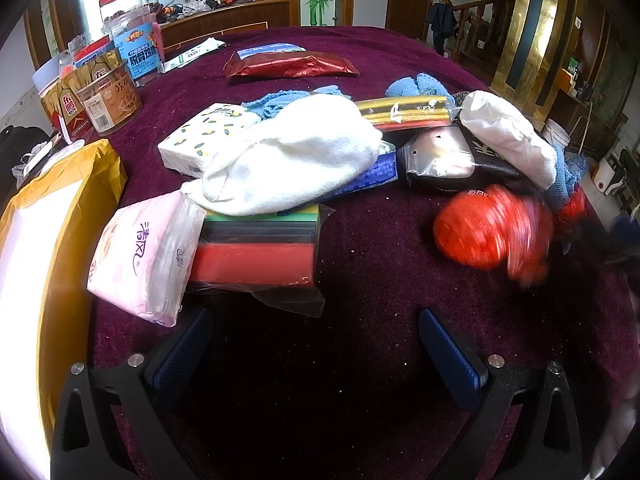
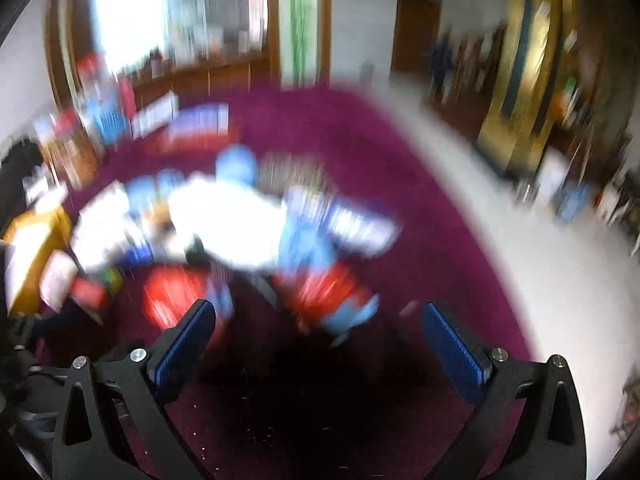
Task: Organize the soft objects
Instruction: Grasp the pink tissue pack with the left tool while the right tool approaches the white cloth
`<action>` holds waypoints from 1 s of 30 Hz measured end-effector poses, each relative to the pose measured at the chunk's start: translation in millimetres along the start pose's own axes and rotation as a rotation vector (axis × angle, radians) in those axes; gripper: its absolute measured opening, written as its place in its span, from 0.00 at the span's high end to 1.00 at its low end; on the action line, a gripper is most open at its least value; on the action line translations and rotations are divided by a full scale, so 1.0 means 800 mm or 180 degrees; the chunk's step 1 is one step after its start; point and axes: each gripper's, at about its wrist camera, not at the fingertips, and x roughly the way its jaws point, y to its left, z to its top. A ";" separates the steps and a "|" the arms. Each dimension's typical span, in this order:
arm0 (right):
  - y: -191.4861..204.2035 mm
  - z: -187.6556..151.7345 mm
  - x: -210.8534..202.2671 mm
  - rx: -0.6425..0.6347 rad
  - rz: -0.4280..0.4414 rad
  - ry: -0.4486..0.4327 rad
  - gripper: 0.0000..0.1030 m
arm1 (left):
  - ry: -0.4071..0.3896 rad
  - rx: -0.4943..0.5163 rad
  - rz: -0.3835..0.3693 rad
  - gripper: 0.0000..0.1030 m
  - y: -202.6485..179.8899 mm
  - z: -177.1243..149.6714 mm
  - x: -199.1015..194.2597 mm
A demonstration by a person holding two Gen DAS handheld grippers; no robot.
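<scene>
A: Two grippers are in view, and both have the fingers spread wide with nothing between them. The left gripper hangs low over the near edge of the purple tablecloth.

B: What lies along the cloth, from the left edge?

A: First a yellow padded bag at the left edge. Beside it a pink tissue pack leans on a wrapped stack of sponges. A white towel lies over the top of that stack and over a lemon-print tissue pack.

B: And toward the right edge?

A: A second white towel rests on a black and silver pouch. In front of it an orange-red object is blurred, so its kind cannot be told.

B: The right gripper?

A: The right gripper is over the near edge too, but its view is smeared. Only a white patch and blue and red patches can be seen in the middle of the cloth.
</scene>
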 end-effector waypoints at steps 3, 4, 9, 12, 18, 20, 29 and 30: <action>-0.012 -0.004 -0.049 0.0123 -0.0112 -0.0774 0.00 | 0.0000 -0.0005 0.0008 0.00 0.000 0.000 0.000; -0.014 0.000 -0.047 0.0158 -0.0096 -0.0771 0.00 | 0.0000 -0.0018 0.0023 0.00 -0.001 0.000 0.000; -0.016 0.031 0.022 0.0488 -0.0007 -0.0272 0.00 | -0.0002 -0.0055 0.0064 0.01 -0.002 0.001 0.001; -0.013 0.025 0.053 0.0595 -0.0061 -0.0227 0.00 | -0.0004 -0.0059 0.0053 0.06 -0.002 0.001 0.001; -0.018 0.011 0.008 0.0648 -0.0209 -0.0896 0.00 | -0.0265 -0.0287 -0.0656 0.18 0.028 -0.019 -0.051; -0.018 0.009 0.008 0.0632 -0.0065 -0.0892 0.00 | -0.0523 -0.0361 -0.0681 0.13 0.047 -0.031 -0.083; -0.022 0.011 0.045 0.0742 0.0350 -0.0283 0.00 | -0.0628 -0.0478 -0.0290 0.12 0.110 -0.045 -0.106; -0.022 0.010 0.048 0.0750 0.0363 -0.0245 0.00 | -0.0591 -0.0490 -0.0286 0.12 0.112 -0.042 -0.102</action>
